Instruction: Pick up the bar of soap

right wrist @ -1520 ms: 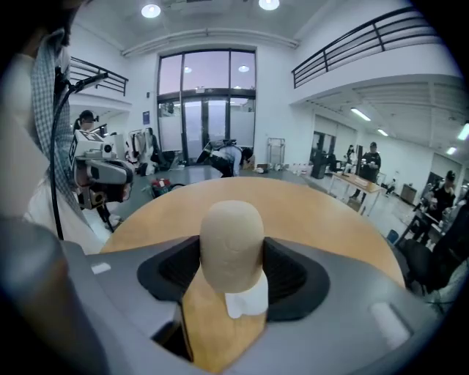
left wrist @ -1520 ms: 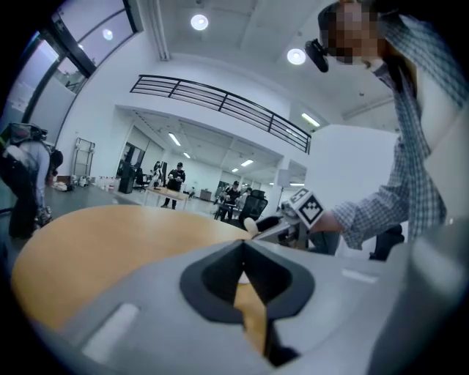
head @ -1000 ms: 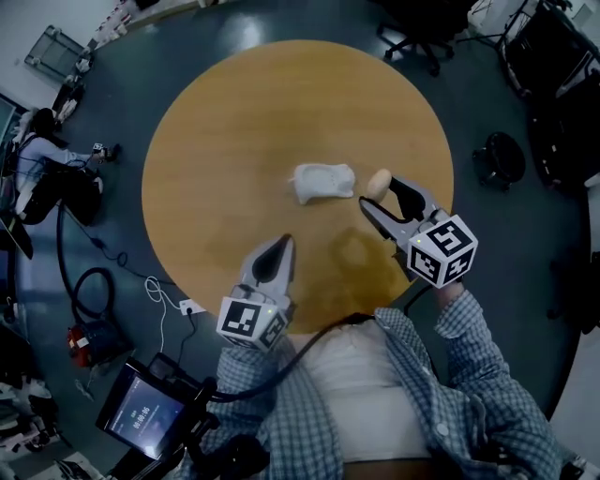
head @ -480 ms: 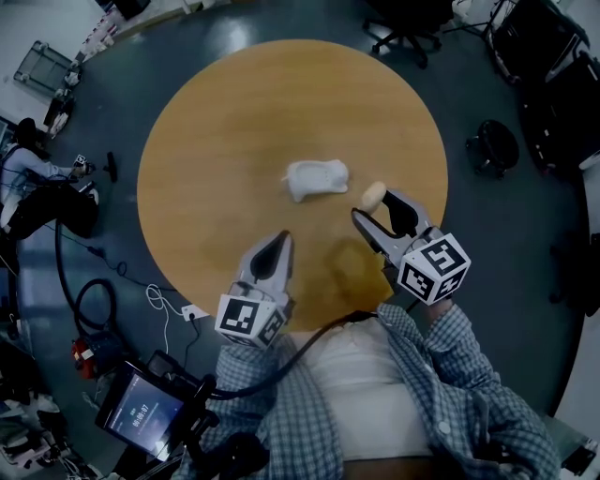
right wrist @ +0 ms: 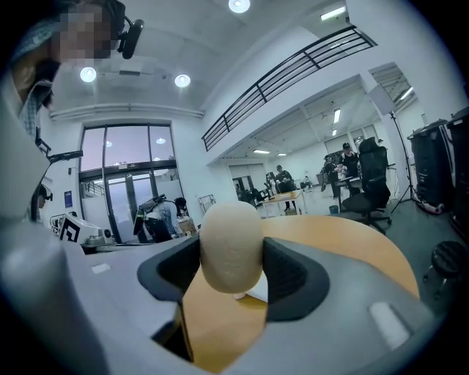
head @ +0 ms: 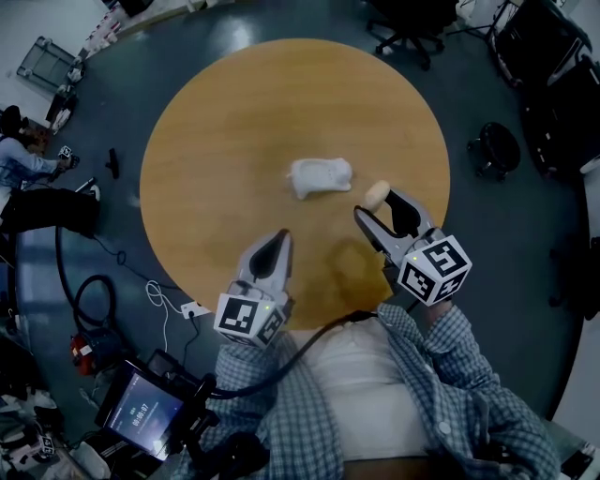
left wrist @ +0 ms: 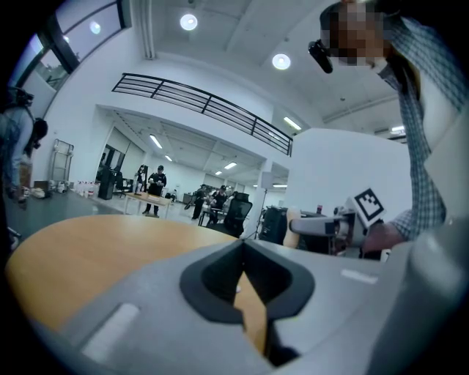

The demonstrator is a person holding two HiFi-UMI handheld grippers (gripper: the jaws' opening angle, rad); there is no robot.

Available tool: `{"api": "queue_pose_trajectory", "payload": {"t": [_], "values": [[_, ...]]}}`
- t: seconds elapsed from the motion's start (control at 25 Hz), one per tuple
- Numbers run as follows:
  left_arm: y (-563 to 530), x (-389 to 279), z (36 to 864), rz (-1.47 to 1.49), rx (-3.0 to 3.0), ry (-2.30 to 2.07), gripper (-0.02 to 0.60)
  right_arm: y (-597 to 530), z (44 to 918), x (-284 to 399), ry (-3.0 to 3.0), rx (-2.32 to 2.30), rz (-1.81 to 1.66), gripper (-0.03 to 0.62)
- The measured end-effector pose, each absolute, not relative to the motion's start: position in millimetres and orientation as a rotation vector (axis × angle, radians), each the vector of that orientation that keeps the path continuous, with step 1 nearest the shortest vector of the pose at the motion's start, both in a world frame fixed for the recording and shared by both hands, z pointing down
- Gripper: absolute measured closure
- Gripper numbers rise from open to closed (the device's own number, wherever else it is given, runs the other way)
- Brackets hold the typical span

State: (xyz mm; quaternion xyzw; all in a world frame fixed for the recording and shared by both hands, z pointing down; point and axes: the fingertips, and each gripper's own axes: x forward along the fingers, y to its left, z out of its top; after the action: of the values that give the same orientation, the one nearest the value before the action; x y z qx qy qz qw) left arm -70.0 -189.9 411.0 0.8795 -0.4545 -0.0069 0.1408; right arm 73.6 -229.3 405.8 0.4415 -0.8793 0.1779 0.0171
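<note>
Over the round wooden table (head: 234, 122), toward its 4 o'clock side, my right tongs (head: 373, 202) clamp the bar of soap (right wrist: 231, 245), seemingly lifted clear, so the pickup looks done. My left tongs (head: 280, 242) are pinched together, empty.

Looks like a big open-plan office or lab hall, definitely not someone's home. Tall white ceiling with round lights (left wrist: 189, 22), a mezzanine railing (left wrist: 205, 106) up high, glass doors (right wrist: 128, 179), and people (left wrist: 157, 183) standing around desks way back. Swivel chairs (head: 405, 39), cables (head: 89, 291) and a screen (head: 141, 412) sit on the dark floor around the round wooden table (head: 234, 131).
</note>
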Motion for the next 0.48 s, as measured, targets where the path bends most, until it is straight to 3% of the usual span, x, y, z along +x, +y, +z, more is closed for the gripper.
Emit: {"api": "queue_pose_trajectory", "payload": {"t": [0.48], "values": [[-189.7, -71.8, 414.9, -0.024, 2.55, -1.316, 0.583, -232.1, 405.4, 74.2, -2.736, 1.378, 0.582, 0.322]]}}
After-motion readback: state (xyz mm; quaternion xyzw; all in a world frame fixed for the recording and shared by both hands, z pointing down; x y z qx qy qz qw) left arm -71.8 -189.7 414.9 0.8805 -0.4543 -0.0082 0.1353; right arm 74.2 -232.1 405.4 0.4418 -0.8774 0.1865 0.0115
